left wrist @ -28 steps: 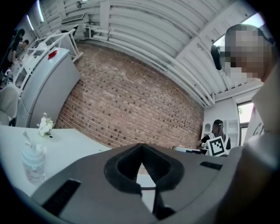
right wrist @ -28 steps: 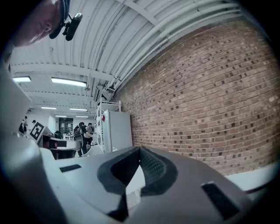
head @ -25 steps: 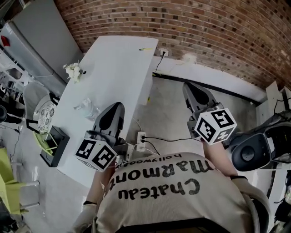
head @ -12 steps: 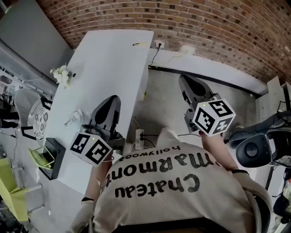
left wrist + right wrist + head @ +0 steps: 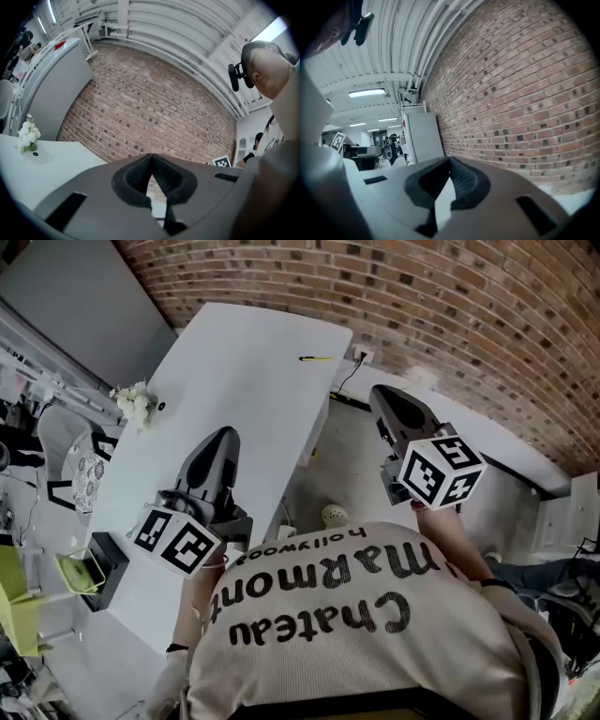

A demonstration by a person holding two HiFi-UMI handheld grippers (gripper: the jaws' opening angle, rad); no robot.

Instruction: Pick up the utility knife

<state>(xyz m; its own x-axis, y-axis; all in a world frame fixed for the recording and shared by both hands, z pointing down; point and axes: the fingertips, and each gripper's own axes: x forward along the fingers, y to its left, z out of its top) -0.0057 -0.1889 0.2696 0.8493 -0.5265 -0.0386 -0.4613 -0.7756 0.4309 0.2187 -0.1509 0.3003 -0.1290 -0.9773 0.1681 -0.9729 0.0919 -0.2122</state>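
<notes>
The utility knife (image 5: 315, 358), a thin yellow and black bar, lies near the far end of the long white table (image 5: 244, 362), close to its right edge. My left gripper (image 5: 221, 437) hovers over the middle of the table, pointing towards the brick wall, well short of the knife. In the left gripper view its jaws (image 5: 151, 157) meet at the tips with nothing between them. My right gripper (image 5: 386, 395) is off the table's right side, above the floor, level with the knife's end of the table. Its jaws (image 5: 450, 161) are shut and empty.
A small bunch of white flowers (image 5: 134, 401) stands at the table's left edge. A black box (image 5: 105, 559) sits on the near left corner. The brick wall (image 5: 450, 324) runs behind the table, with a socket (image 5: 362, 356) low on it. A chair (image 5: 80, 474) stands to the left.
Both grippers have travelled forward towards the wall and the far end of the table. The floor power strip and the crumpled plastic on the table have dropped out of sight.
</notes>
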